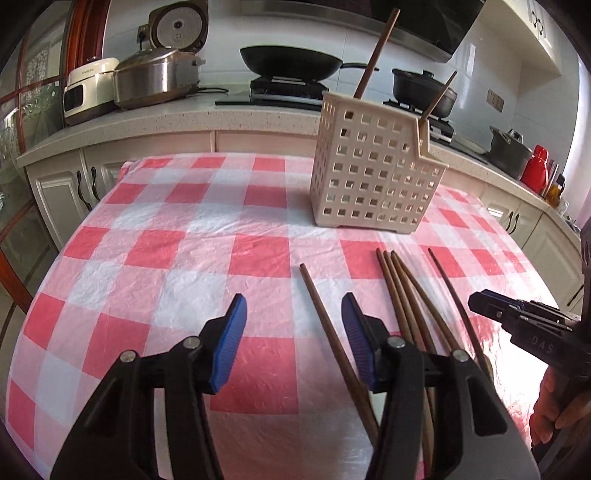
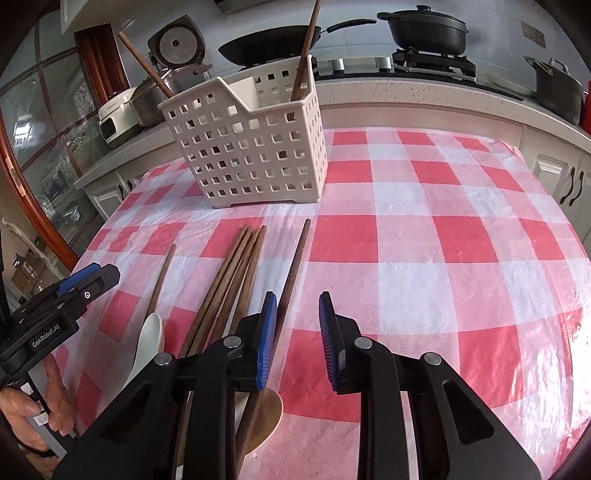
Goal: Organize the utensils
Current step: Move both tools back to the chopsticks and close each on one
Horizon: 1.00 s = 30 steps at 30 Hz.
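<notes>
On the red-checked tablecloth (image 2: 406, 240), brown wooden chopsticks (image 2: 236, 273) lie bunched before the perforated cream basket (image 2: 251, 147); both the left gripper (image 1: 291, 332) and right gripper (image 2: 298, 332) gape empty. Pinching one stick could scatter neighbours.

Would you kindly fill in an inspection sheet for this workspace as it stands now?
Surface: table under a wrinkled red-and-white checked plastic cloth.
Job's things: perforated beige utensil basket standing upright with two wooden sticks leaning in it; loose brown chopsticks lying in front of it, one single chopstick apart from the bunch; white spoon and a wooden spoon at the near edge.
Clutter: nothing seen.
Grippers: left gripper and right gripper both with jaws open, holding nothing, above the cloth.
Cables: nothing seen.
Surroundings: kitchen counter with wok, black pot, rice cooker, red bottle.
</notes>
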Available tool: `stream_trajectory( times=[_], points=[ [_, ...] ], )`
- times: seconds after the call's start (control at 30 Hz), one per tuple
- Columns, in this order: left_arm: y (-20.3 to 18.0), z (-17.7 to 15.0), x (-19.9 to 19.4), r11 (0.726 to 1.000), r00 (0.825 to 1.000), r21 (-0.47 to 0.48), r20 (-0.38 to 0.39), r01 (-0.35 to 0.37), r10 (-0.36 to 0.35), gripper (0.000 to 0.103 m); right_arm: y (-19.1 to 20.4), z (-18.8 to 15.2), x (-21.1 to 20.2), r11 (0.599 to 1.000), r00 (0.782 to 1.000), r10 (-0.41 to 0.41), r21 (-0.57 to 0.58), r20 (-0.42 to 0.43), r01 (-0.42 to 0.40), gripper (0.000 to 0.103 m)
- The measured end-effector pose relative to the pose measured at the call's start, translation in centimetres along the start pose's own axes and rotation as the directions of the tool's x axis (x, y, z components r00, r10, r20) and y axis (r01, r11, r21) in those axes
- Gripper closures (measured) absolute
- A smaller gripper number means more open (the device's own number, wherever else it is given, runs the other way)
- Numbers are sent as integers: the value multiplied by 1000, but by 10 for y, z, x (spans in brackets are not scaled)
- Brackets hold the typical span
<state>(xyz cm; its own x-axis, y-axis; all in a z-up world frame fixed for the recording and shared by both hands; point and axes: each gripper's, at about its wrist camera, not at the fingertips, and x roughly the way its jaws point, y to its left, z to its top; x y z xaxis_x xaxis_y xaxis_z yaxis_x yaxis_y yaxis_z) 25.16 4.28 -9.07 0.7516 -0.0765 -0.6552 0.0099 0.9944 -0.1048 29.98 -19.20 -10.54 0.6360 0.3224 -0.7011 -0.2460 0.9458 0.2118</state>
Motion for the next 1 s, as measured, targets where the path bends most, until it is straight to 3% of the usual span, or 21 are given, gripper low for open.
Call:
stream_trajectory(
  times=[0.17, 0.4, 0.7, 0.8, 0.87, 1.0],
  points=[
    [2, -1, 11, 1000, 999, -7, -44, 14, -15, 64, 2, 8, 16, 1000, 998, 20, 1, -56, -20, 83],
    [-7, 7, 25, 999, 994, -8, -95, 49, -50, 68, 5, 18, 30, 999, 995, 30, -21, -95, -32, 84],
    [-19, 5, 50, 999, 980, 1, -195, 48, -47, 86, 2, 21, 36, 999, 993, 37, -29, -109, -40, 88],
    [-28, 4, 51, 999, 982, 45, -191, 16, -7, 87, 3, 20, 36, 999, 994, 37, -35, -107, -41, 90],
    [-28, 5, 53, 999, 981, 35, -194, 10, -3, 94, 3, 20, 36, 999, 994, 38, -33, -105, -42, 90],
    [-27, 5, 52, 999, 981, 41, -193, 17, -8, 95, 2, 18, 36, 999, 994, 36, -29, -101, -39, 96]
  ],
)
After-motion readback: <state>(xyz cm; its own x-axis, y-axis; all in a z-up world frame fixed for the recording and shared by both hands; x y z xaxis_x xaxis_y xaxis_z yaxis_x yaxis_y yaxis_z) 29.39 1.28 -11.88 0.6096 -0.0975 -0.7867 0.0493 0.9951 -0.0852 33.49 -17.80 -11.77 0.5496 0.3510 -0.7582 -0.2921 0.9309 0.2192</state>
